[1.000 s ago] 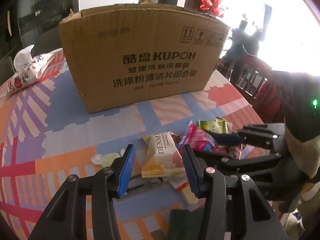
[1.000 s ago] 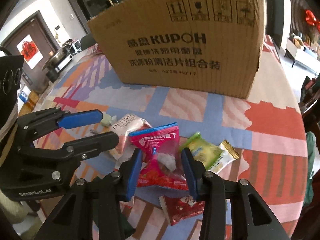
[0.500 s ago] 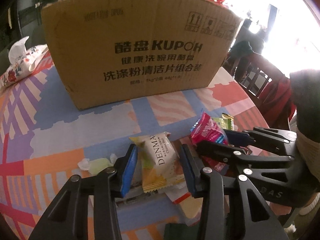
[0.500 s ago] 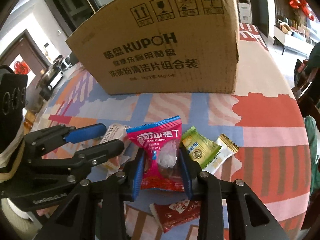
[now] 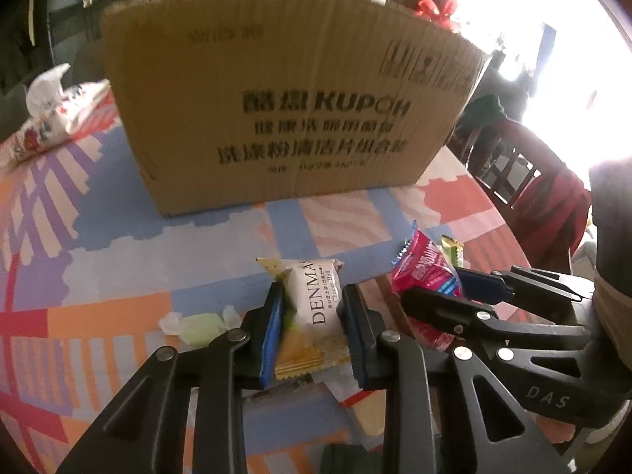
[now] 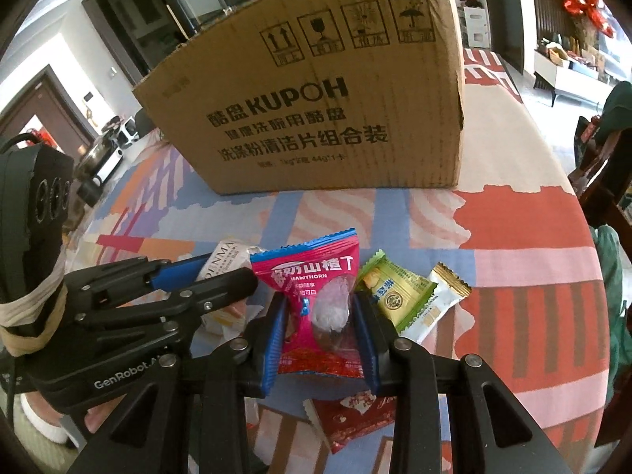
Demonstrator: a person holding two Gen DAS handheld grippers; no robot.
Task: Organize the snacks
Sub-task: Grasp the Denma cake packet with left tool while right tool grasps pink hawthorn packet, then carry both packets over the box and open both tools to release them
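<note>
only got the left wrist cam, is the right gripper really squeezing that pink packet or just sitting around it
Observer: Squeezing. The right gripper has just been closing its jaws, and both now press the sides of the pink hawthorn packet.
Operator: anything near its jaws i can't see
Observer: A red packet lies on the tablecloth just below the jaws, not gripped.
Operator: what's to the right of the pink one
Observer: Two loose snacks: a green packet lying partly over a white and gold packet.
</note>
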